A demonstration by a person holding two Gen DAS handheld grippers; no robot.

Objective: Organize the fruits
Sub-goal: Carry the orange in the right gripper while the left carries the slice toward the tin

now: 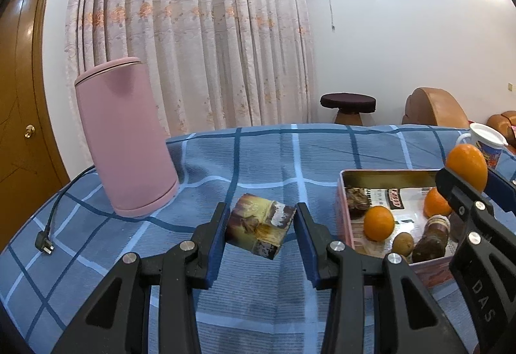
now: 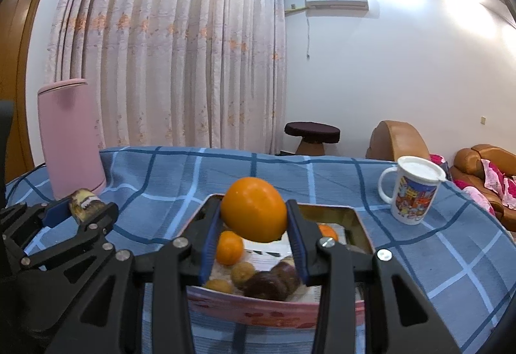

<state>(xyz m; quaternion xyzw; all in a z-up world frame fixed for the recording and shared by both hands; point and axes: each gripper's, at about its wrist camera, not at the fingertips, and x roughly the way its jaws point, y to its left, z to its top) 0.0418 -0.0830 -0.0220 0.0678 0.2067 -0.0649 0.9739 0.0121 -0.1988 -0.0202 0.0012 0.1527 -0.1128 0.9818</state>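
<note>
The right gripper (image 2: pixel 254 236) has its jaws clamped on a large round orange (image 2: pixel 253 213) and holds it just above the open rectangular pink tin box (image 2: pixel 258 310), I think to lay it beside the smaller oranges (image 2: pixel 229 247) and brown fruits (image 2: pixel 269 284) already inside. The left gripper (image 1: pixel 259 233) holds a small picture-printed cube (image 1: pixel 259 228) between its jaws, lifted over the blue checked table (image 1: pixel 258 154) left of the box, probably because it is no fruit.
</note>
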